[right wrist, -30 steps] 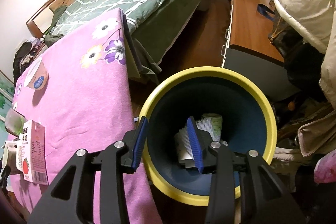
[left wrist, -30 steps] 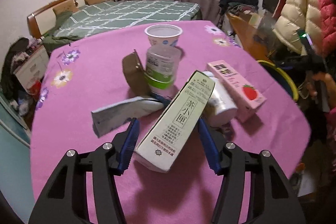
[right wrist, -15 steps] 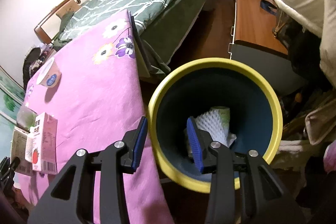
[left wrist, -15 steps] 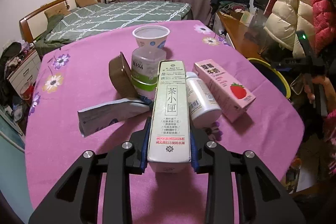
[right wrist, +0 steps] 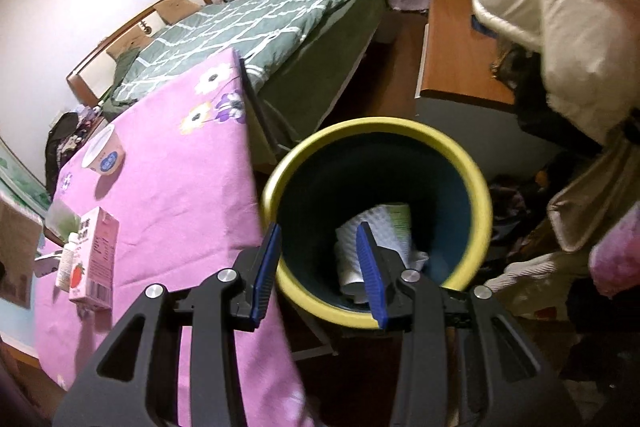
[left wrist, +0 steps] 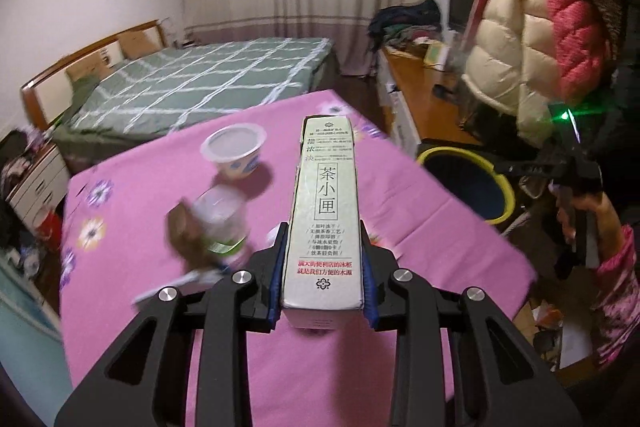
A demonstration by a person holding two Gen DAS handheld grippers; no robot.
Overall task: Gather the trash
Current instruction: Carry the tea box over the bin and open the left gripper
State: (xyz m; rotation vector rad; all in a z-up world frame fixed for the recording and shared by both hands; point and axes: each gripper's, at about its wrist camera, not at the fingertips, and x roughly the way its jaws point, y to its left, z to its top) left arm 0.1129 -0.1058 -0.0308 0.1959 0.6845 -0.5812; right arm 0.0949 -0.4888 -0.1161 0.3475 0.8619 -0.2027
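Tea carton (left wrist: 325, 223) above cup (left wrist: 234, 151), bottle (left wrist: 218, 223)

Both the left gripper (left wrist: 323, 277) and the right gripper (right wrist: 320, 269) have big black plastic arms with cut-out holes, round silver screws and ridged blue pads (right wrist: 370, 273), and the person's sleeve (left wrist: 618, 291) is pink with a pattern.

The table (left wrist: 420, 211) wears a pink cloth with white and purple flowers. The tea carton (left wrist: 326, 211) is pale grey-green with black and red print. The bin (right wrist: 476, 183) is dark blue with a yellow rim. The bed (left wrist: 208, 83) carries a green quilt checked in white. Blue pads line the black fingers (right wrist: 267, 263).
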